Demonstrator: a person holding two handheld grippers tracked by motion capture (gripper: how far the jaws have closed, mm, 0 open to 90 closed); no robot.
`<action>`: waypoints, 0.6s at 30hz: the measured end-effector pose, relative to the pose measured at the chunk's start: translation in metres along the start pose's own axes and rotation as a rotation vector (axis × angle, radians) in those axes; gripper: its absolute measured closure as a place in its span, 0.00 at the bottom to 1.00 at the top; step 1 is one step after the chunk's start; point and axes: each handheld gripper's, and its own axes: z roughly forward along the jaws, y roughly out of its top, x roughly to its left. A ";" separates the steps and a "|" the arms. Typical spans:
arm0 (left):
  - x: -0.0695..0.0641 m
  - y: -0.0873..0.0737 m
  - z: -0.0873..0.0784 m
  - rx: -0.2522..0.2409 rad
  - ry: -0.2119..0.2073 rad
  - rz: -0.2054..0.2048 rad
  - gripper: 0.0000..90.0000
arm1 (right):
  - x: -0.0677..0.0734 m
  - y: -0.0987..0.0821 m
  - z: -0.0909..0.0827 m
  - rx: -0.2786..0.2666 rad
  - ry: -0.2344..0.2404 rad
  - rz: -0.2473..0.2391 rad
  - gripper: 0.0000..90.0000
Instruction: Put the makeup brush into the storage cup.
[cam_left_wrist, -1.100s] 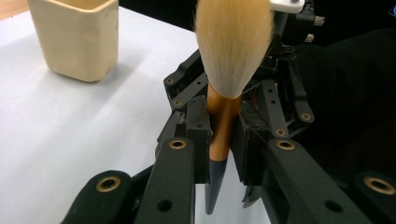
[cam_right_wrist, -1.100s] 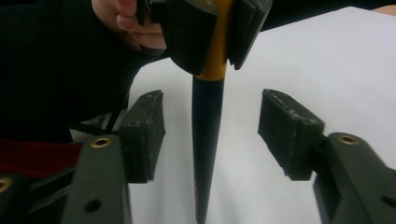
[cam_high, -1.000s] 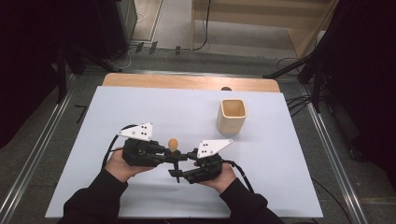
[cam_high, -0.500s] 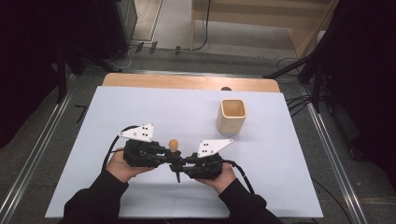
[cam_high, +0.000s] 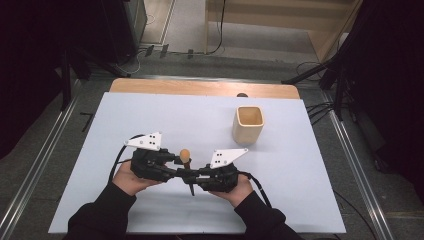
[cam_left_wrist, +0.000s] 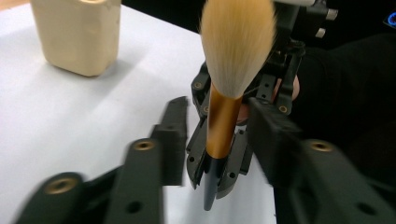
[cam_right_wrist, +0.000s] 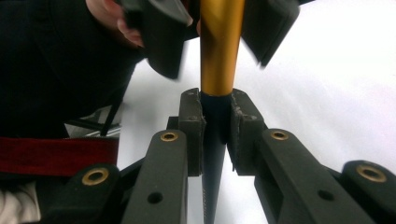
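Item one, makeup brush: pale tan bristle head, gold ferrule, dark tapering handle. You hold it upright above the white table sheet, near your edge, between your two hands.

Item two, your right gripper: jaws pressed onto the dark handle just below the gold ferrule, pads touching it on both sides, pinching the brush.

Item three, your left gripper: jaws spread, standing either side of the gold ferrule without touching it; they have just been opening, with the brush still between them. In the high view it sits at, facing the right one.

Item four, beige square cup: upright on the sheet, well apart from the brush, toward the far right. Its opening faces up; what shows of the inside is bare beige wall, the bottom too small to tell
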 end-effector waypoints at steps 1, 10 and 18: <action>0.000 0.000 -0.001 -0.004 0.010 0.005 0.57 | 0.000 0.000 0.000 -0.001 -0.003 0.000 0.87; 0.000 -0.003 -0.008 -0.008 0.053 0.017 0.39 | -0.002 0.001 -0.005 -0.001 -0.022 0.025 0.87; 0.004 -0.009 -0.013 -0.015 0.070 0.004 0.34 | -0.004 0.004 -0.011 0.001 -0.048 0.024 0.87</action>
